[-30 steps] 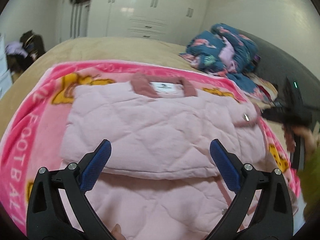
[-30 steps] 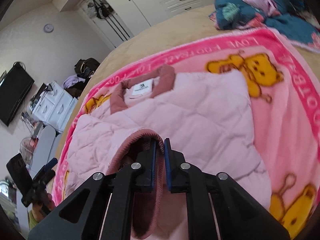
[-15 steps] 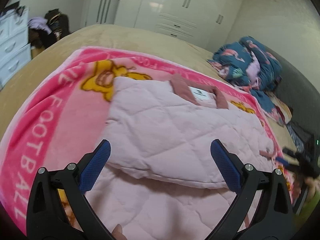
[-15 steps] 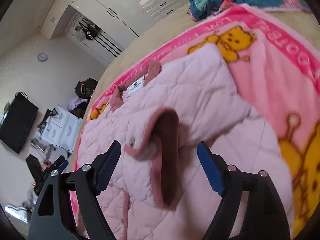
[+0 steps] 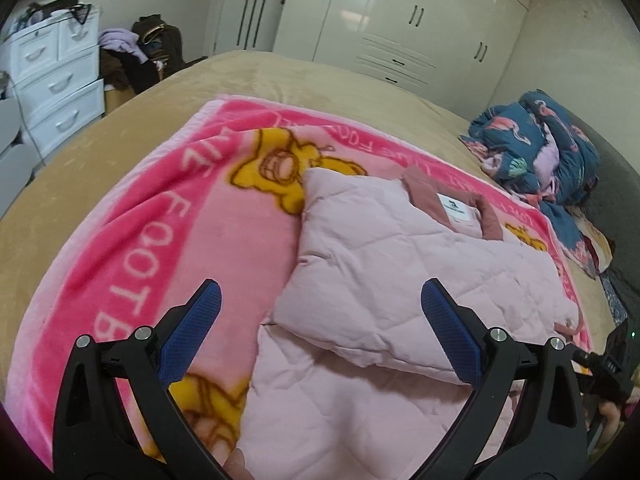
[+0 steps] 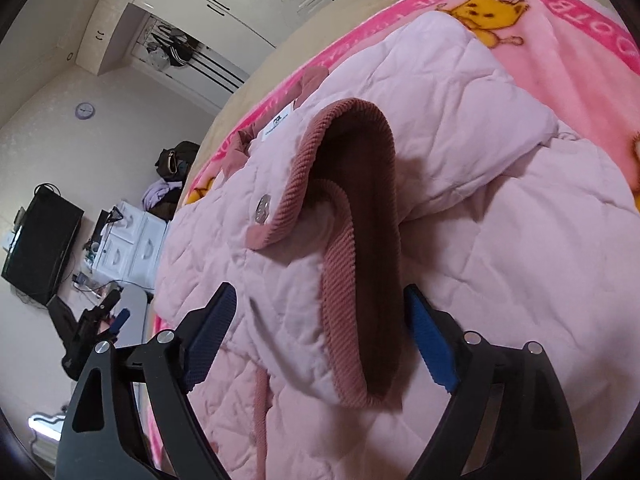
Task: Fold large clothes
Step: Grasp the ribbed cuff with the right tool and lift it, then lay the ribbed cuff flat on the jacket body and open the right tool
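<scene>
A pale pink quilted jacket (image 5: 400, 264) lies on a pink bear-print blanket (image 5: 160, 220), its sides folded inward and its collar label (image 5: 456, 204) facing up. My left gripper (image 5: 320, 286) hovers open over the jacket's left folded edge and holds nothing. In the right wrist view a sleeve with a dark pink corduroy cuff (image 6: 360, 200) and a metal snap (image 6: 263, 204) lies across the jacket (image 6: 500, 220). My right gripper (image 6: 318, 288) is low over it with its jaws opening. The cuff end lies loose between them, and the pads are off the cloth.
The blanket covers a tan bed (image 5: 280, 80). A heap of blue patterned clothes (image 5: 540, 148) sits at the bed's far right. White drawers (image 5: 56, 88) and dark bags stand to the left, a white wardrobe (image 5: 400, 20) behind. A black TV (image 6: 40, 248) hangs on the wall.
My right gripper was shut on the cuff; it has opened and sunk, and the sleeve now rests on the jacket. My left gripper has swung left towards the jacket's left edge, still open.
</scene>
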Tool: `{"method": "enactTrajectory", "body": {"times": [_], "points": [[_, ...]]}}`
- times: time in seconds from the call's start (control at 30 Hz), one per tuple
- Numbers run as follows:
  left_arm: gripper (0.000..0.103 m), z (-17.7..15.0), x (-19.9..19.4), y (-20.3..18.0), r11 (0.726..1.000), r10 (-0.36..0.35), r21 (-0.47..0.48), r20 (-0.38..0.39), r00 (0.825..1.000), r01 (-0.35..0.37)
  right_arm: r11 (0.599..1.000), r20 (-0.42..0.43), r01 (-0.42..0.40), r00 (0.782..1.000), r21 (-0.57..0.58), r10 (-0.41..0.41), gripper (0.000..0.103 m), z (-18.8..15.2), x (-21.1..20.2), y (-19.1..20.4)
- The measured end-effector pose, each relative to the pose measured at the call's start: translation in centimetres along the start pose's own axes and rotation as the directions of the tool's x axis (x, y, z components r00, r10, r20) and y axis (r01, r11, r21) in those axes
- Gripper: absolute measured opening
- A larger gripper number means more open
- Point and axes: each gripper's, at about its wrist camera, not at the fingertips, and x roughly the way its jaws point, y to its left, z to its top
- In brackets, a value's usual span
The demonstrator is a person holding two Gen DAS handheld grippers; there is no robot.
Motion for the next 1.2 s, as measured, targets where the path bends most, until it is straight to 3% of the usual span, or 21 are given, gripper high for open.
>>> {"method": "enactTrajectory", "body": {"times": [0.1,0.13,0.17,0.27,0.37,0.53,0.7,1.03,1.2], "points": [[0.094,0.1,0.2,0.3,1.000,0.001,-0.021,-0.005,1.000,-0.001,1.000,0.001,0.006,1.000,-0.025,-0.006,0.049,0.1,0.4,0.2],[0.094,0.1,0.4,0.3,1.000,0.000,-0.024,-0.007,1.000,0.000,0.999,-0.008,-0.018,1.000,-0.039,0.018,0.023,0.0,0.5,0.5],[0.094,0.1,0.5,0.4,1.000,-0.001,-0.026,-0.008,1.000,0.001,0.997,-0.005,-0.028,1.000,-0.066,0.028,0.017,0.0,0.4,1.1],[0.094,0.1,0.8,0.3,1.000,0.001,-0.031,-0.004,1.000,-0.001,0.975,0.071,0.000,0.997,-0.221,0.016,0.015,0.6,-1.4,4.3],[0.094,0.2,0.9,0.3,0.999,-0.005,-0.041,0.006,1.000,0.005,0.947,0.135,-0.011,0.989,-0.320,0.056,0.014,2.5,-3.4,7.6],[0.094,0.5,0.8,-0.2,0.998,-0.030,-0.058,0.038,0.999,0.032,0.892,0.218,0.046,0.974,-0.451,0.060,0.014,6.9,-4.4,12.0],[0.094,0.3,1.2,-1.0,0.998,-0.043,-0.041,0.039,0.998,0.045,0.892,0.217,0.110,0.976,-0.439,-0.013,0.014,9.4,-1.6,11.5],[0.094,0.0,3.0,-3.6,0.997,-0.048,0.055,0.036,0.998,0.046,0.934,0.154,0.169,0.980,-0.315,-0.125,0.017,8.0,2.3,5.3],[0.094,-0.5,4.0,-5.5,0.990,-0.023,0.138,0.034,0.999,0.019,0.934,0.157,0.221,0.971,-0.280,-0.182,0.040,6.7,2.1,3.9]]}}
